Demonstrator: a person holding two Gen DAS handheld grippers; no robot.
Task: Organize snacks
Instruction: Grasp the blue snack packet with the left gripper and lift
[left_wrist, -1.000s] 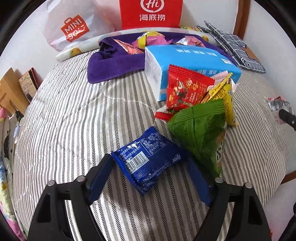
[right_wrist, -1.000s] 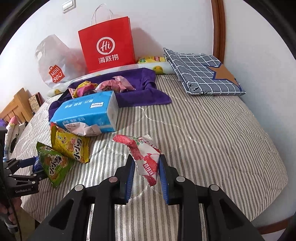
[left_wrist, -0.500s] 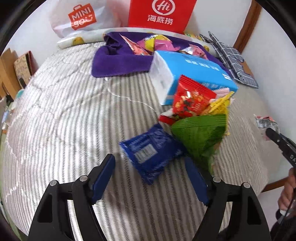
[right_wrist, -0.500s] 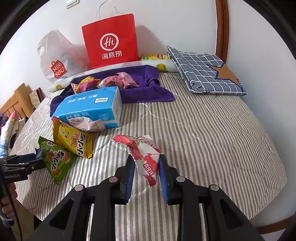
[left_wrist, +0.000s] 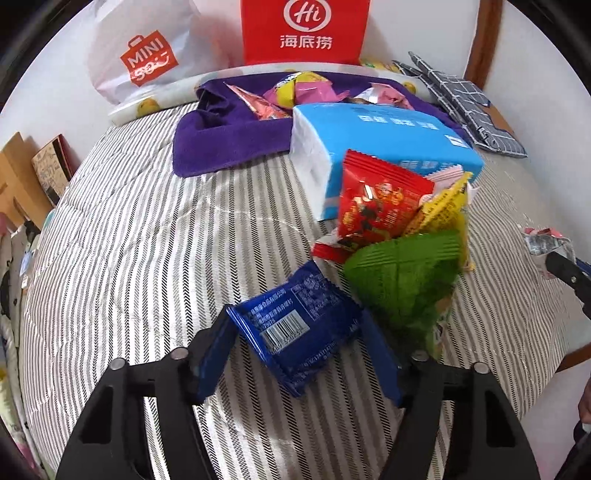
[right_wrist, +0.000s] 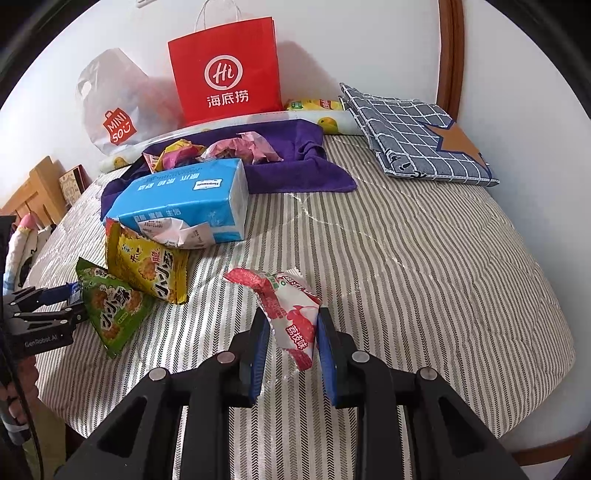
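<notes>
Crinkly foil fills my view: my left hand-held gripper (left_wrist: 295, 350) is closing around a flat blue snack packet (left_wrist: 295, 325) on the striped quilted bed (left_wrist: 129, 240), while my right hand-held gripper (right_wrist: 290, 347) pinches a twisted red-and-white wrapper (right_wrist: 288, 306).

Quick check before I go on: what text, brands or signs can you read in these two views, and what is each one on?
"Hi 海底捞": red paper bag.
"MINISO": white plastic bag.
"小小酥": green snack bag and yellow snack bag.
"荔枝味": red-and-white packet in the right gripper.
"GenRobot.AI": left gripper.
Blue tissue pack, blue packet, its barcode digits: unreadable.
</notes>
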